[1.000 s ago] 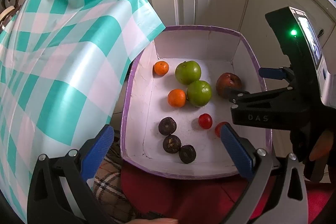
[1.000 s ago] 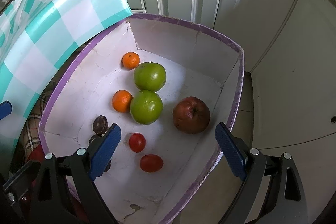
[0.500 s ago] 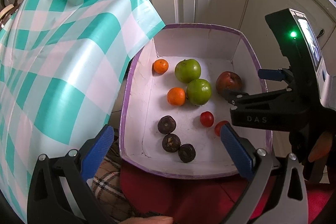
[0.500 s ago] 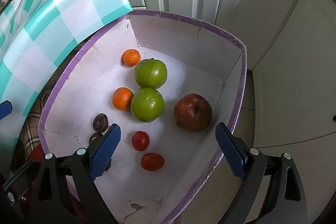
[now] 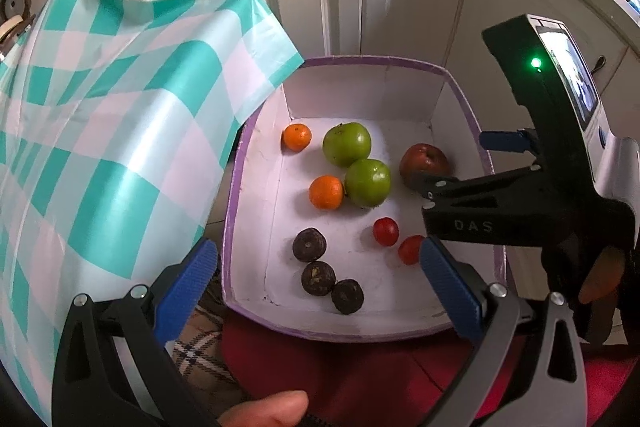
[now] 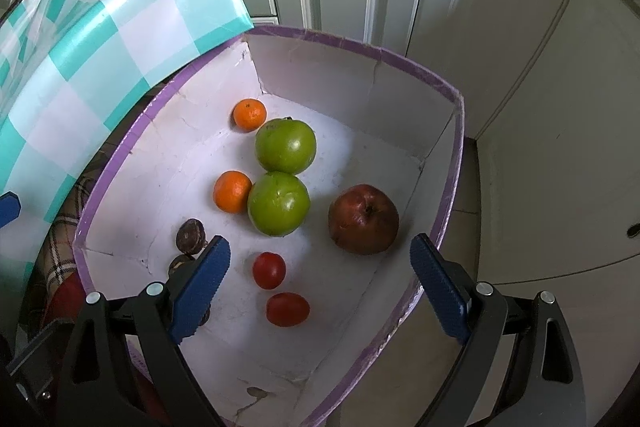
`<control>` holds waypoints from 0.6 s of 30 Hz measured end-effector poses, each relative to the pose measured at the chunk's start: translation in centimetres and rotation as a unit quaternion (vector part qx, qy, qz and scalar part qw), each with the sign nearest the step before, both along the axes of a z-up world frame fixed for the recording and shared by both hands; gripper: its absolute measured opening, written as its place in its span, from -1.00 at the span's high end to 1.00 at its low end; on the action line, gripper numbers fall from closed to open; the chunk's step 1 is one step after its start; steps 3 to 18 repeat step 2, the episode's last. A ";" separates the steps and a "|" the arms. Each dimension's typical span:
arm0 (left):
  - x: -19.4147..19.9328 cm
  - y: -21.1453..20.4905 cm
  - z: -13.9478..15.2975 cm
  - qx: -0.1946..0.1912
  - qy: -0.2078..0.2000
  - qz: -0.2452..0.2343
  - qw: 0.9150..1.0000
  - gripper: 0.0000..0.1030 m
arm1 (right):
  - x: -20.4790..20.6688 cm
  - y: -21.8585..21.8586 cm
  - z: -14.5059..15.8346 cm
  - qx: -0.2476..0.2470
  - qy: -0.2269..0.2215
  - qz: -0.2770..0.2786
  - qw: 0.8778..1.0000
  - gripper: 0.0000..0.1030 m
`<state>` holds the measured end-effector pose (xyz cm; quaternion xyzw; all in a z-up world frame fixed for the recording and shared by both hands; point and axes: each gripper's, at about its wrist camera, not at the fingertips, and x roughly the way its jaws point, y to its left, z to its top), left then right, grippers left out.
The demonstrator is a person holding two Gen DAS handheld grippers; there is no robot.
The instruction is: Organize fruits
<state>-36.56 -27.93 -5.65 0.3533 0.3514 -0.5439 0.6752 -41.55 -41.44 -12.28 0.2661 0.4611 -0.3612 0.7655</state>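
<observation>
Both the left gripper (image 5: 316,281) and the right gripper (image 6: 320,285) are hovering spread wide and empty over the purple-rimmed white cardboard box (image 5: 460,95), where round fruits are lying grouped by kind: oranges (image 5: 326,191) far left, green apples (image 6: 279,203) centre, small red tomatoes (image 6: 269,270) near right.

Right tool (image 6: 320,291) wide apart, empty, above tomatoes (image 6: 269,270) in box (image 6: 454,163)
</observation>
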 end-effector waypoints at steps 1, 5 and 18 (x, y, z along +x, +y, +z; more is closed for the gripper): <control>0.0 0.1 0.2 -0.003 -0.001 0.000 1.000 -0.97 | 0.0 0.0 0.3 -0.004 0.001 0.000 1.000 -0.71; 0.0 0.3 0.5 -0.008 -0.001 0.000 1.000 -0.97 | 0.0 0.0 0.6 -0.008 0.001 0.001 1.000 -0.71; 0.0 0.3 0.5 -0.008 -0.001 0.000 1.000 -0.97 | 0.0 0.0 0.6 -0.008 0.001 0.001 1.000 -0.71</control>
